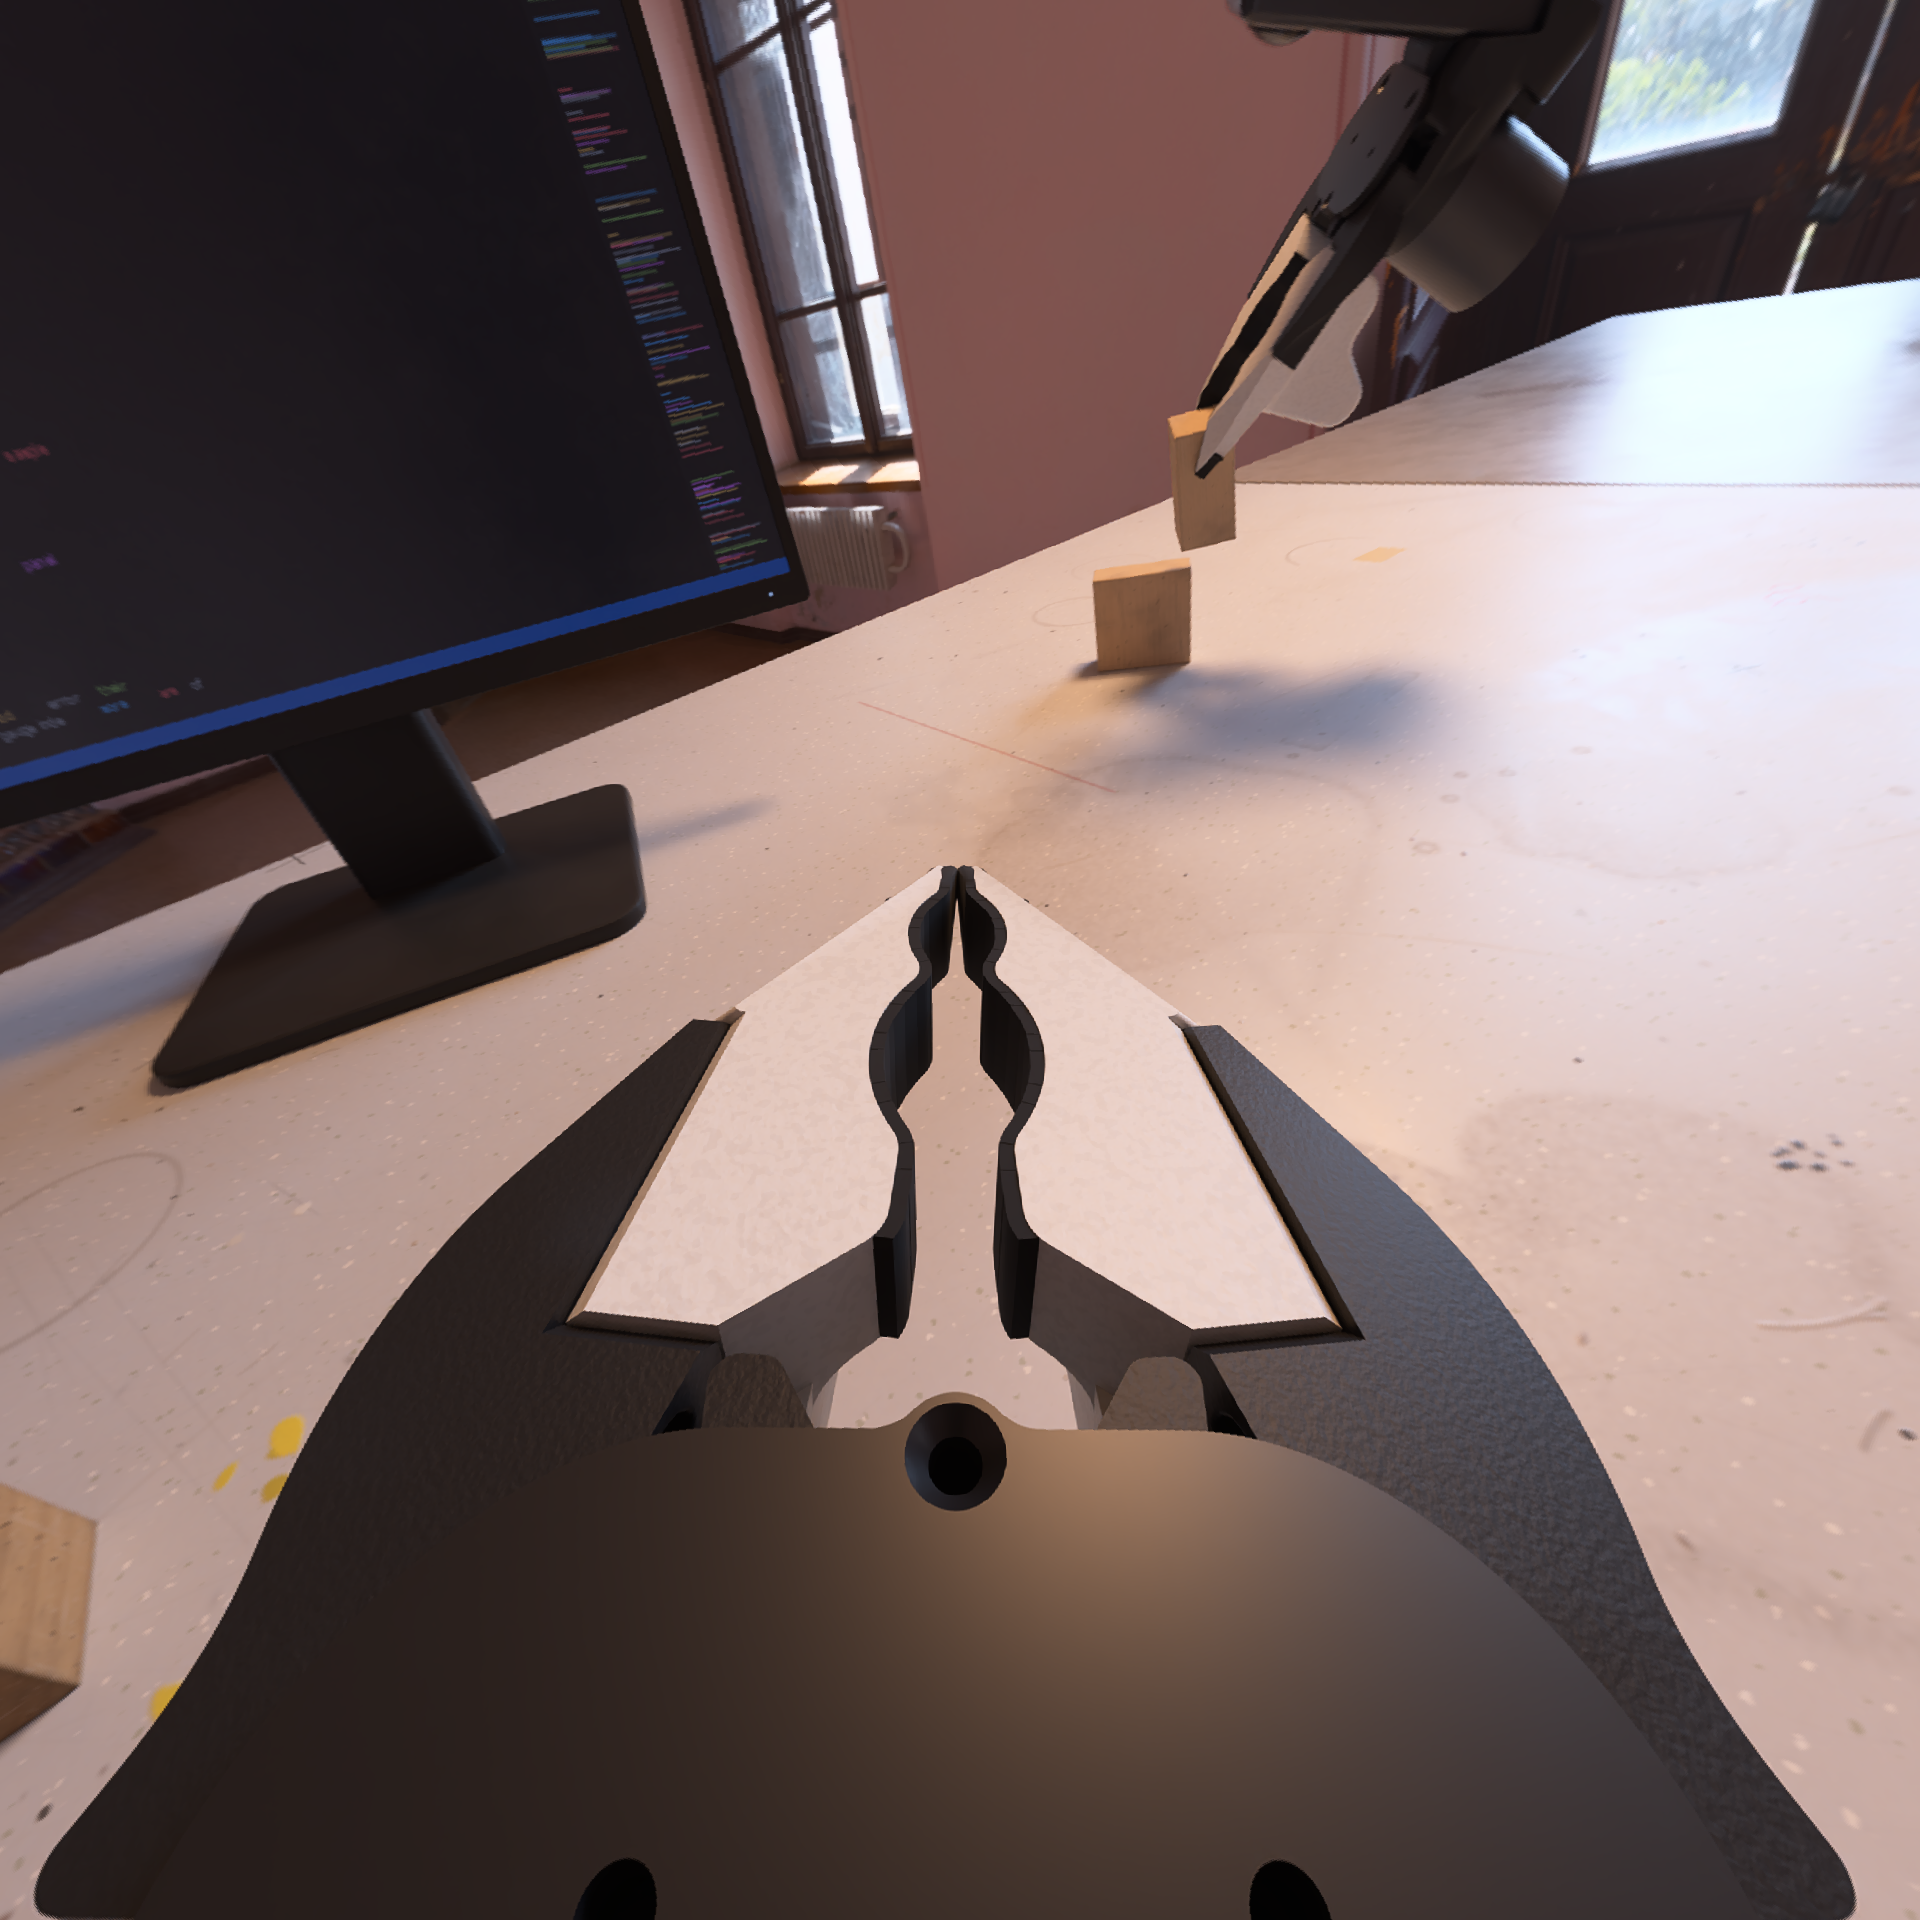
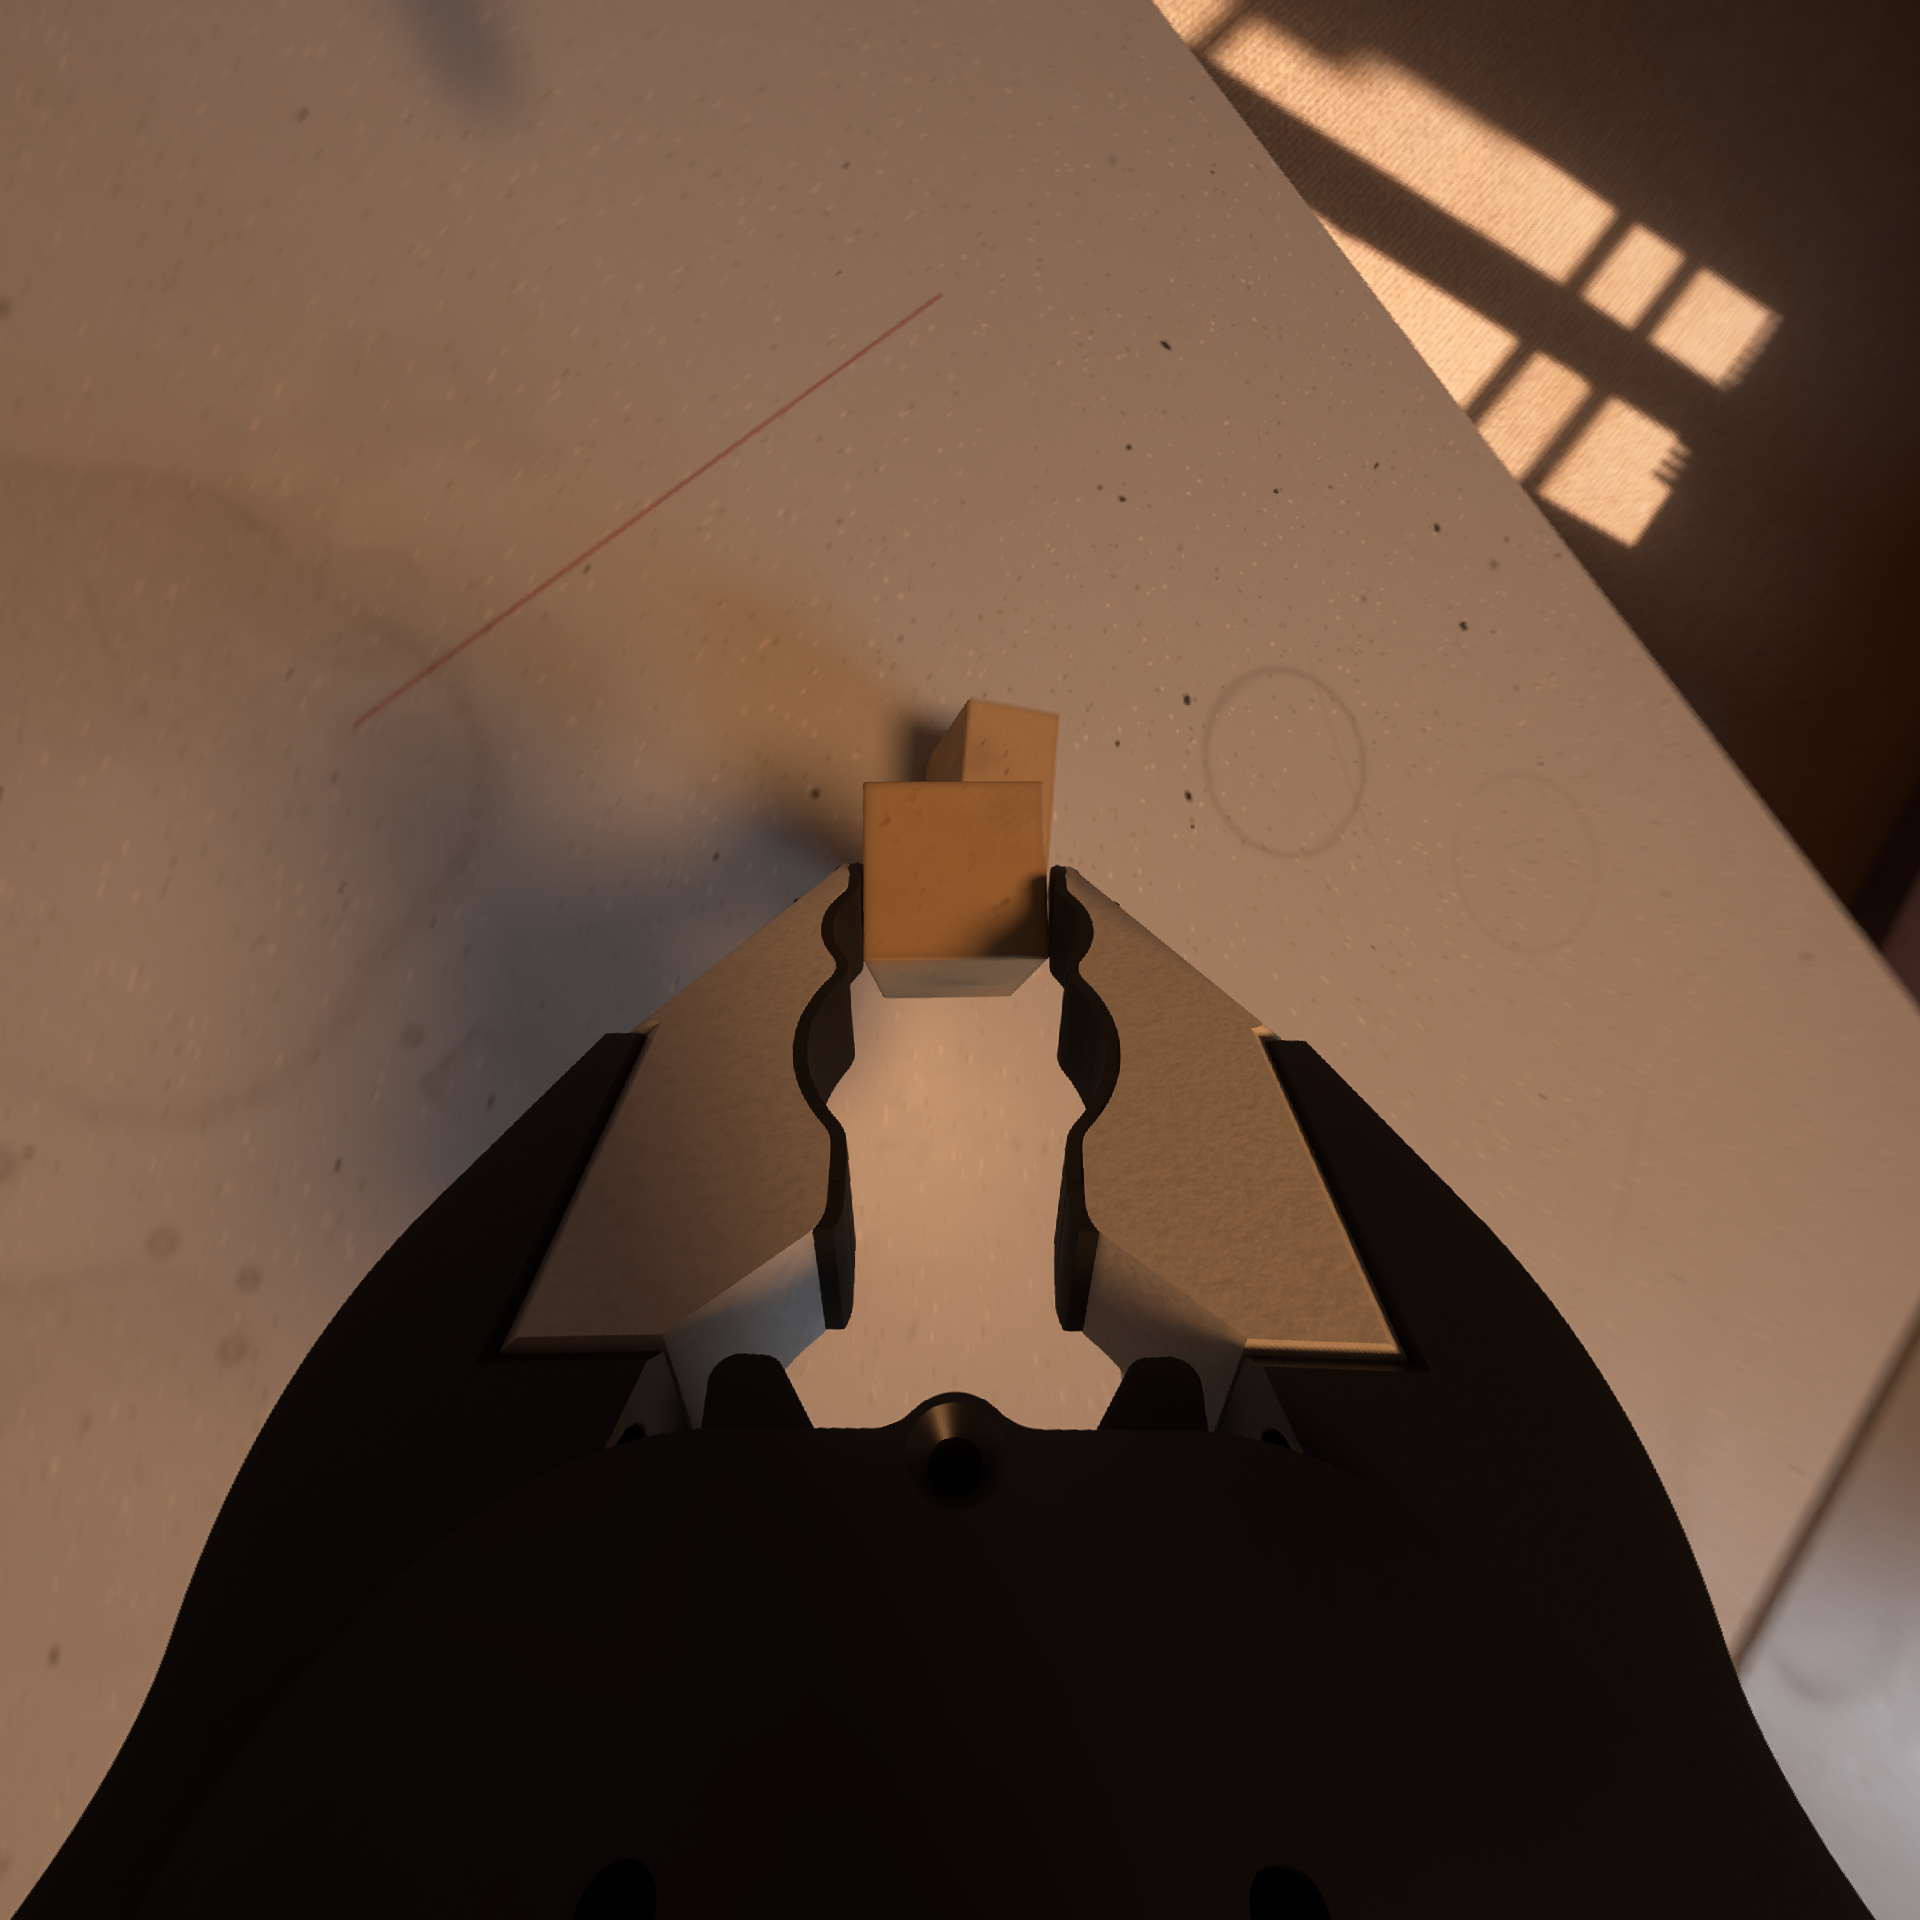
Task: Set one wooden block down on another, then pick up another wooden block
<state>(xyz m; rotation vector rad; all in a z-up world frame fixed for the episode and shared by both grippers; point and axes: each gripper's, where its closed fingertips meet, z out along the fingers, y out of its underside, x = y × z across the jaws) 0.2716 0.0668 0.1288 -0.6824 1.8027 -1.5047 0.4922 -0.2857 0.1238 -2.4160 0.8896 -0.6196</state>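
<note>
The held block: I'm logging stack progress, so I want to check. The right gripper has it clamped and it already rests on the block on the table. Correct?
Not quite. The right gripper does clamp the held block, but it hangs in the air above the block on the table and a little to one side; the left wrist view shows a clear gap between them.

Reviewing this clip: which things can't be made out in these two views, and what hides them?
- Third block, left wrist view: cut off by the left edge.
- Resting block, right wrist view: mostly hidden behind the held block.
- Monitor, left wrist view: cropped at top and left.
- Right gripper, left wrist view: tips overlap the held block; contact unclear.
</note>
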